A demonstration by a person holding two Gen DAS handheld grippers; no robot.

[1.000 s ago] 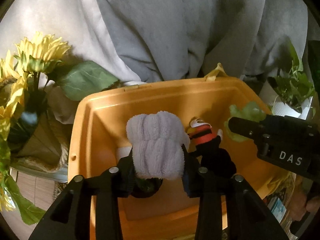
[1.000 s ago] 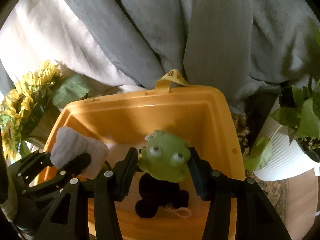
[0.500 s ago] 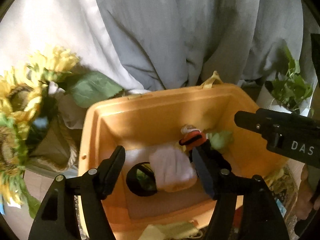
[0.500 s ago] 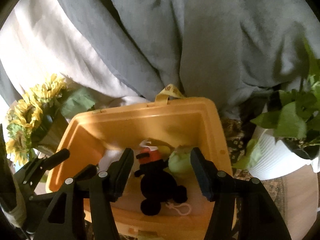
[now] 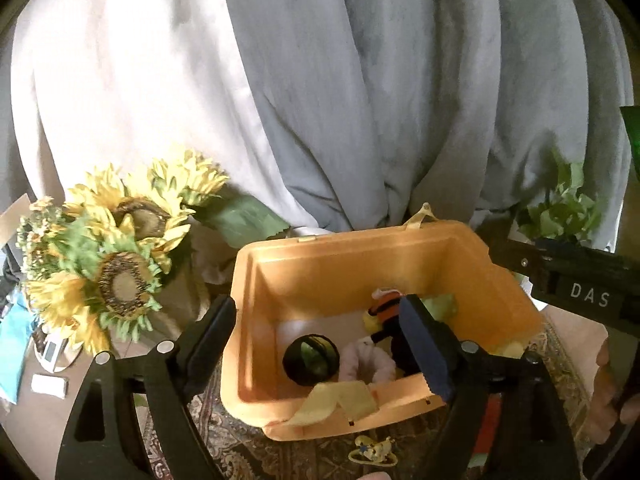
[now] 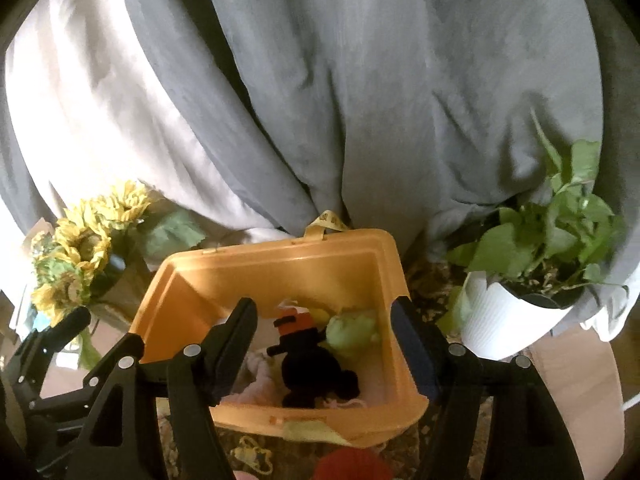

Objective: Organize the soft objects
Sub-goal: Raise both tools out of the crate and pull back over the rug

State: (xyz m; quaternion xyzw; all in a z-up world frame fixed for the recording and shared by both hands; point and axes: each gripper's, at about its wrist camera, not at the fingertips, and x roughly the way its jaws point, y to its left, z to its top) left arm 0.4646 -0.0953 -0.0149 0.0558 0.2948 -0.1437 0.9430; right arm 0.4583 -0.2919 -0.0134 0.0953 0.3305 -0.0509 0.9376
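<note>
An orange plastic bin (image 5: pixel 360 256) (image 6: pixel 280 264) stands on a patterned rug. Inside lie a pale fluffy roll (image 5: pixel 368 364) (image 6: pixel 260 372), a black and orange plush (image 5: pixel 390 312) (image 6: pixel 308 356), a green frog plush (image 6: pixel 352 330) (image 5: pixel 440 305) and a dark round object (image 5: pixel 311 360). My left gripper (image 5: pixel 320 340) is open and empty above the bin's near side. My right gripper (image 6: pixel 322 340) is open and empty above the bin. The left gripper shows at lower left of the right wrist view (image 6: pixel 48 344).
Sunflowers (image 5: pixel 120 256) (image 6: pixel 80 248) in a vase stand left of the bin. A potted green plant in a white pot (image 6: pixel 516 316) stands to the right. Grey and white fabric (image 5: pixel 320 80) hangs behind. A small yellow trinket (image 5: pixel 372 450) and a red item (image 6: pixel 352 464) lie in front.
Both grippers opened and dropped their loads: the fluffy roll and the green frog now lie in the bin. Both grippers have pulled back and up from the bin.
</note>
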